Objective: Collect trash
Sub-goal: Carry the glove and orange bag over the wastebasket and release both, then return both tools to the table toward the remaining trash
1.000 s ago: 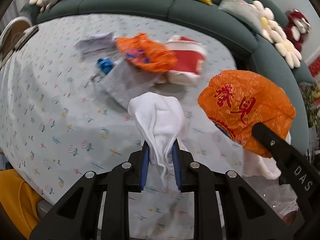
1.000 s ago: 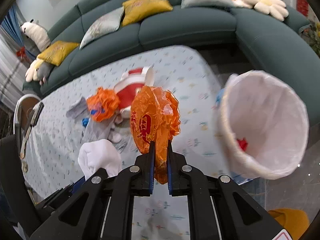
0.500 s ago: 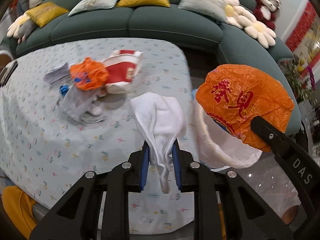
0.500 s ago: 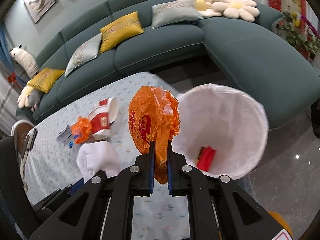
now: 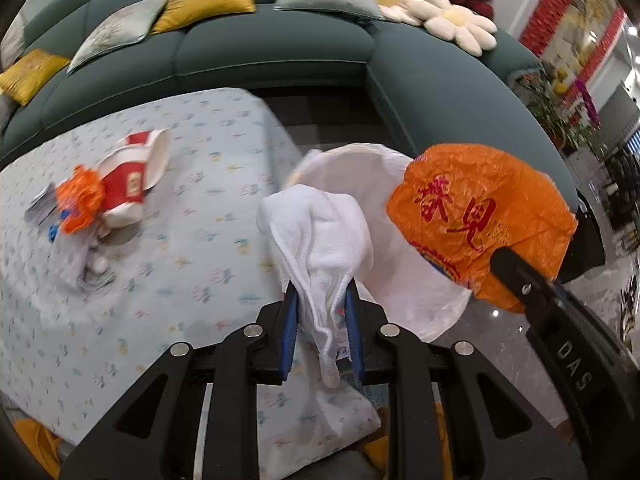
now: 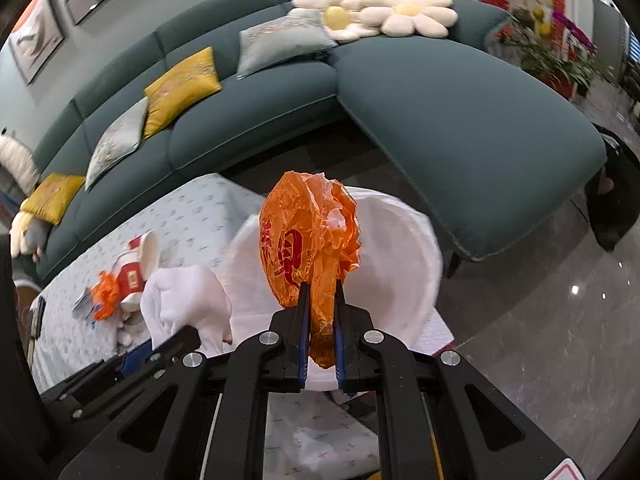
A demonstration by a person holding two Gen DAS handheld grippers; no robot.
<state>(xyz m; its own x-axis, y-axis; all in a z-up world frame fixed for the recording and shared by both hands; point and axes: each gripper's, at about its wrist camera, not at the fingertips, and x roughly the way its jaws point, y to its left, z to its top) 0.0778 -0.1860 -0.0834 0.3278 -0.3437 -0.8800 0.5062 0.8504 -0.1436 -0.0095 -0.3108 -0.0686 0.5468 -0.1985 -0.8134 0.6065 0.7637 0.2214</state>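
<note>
My left gripper (image 5: pixel 320 300) is shut on a crumpled white tissue (image 5: pixel 316 236), held up in front of the white-lined trash bin (image 5: pixel 400 280). My right gripper (image 6: pixel 319 296) is shut on a crumpled orange plastic bag (image 6: pixel 308 240) with red print, held just before the bin's mouth (image 6: pixel 396 264). The orange bag also shows at the right of the left wrist view (image 5: pixel 476 220), and the tissue at the left of the right wrist view (image 6: pixel 184 300). More trash lies on the table: a red and white paper cup (image 5: pixel 132 176) and an orange wrapper (image 5: pixel 78 200).
The table (image 5: pixel 200 240) has a light patterned cloth. A dark green sofa (image 6: pixel 440 100) with yellow and grey cushions curves behind the table and bin. Glossy grey floor (image 6: pixel 560 340) lies to the right. Grey scraps (image 5: pixel 92 268) lie beside the cup.
Both grippers have swung right, away from the pile on the table, and now hold the tissue and orange bag in front of the bin. Both grips are unchanged.
</note>
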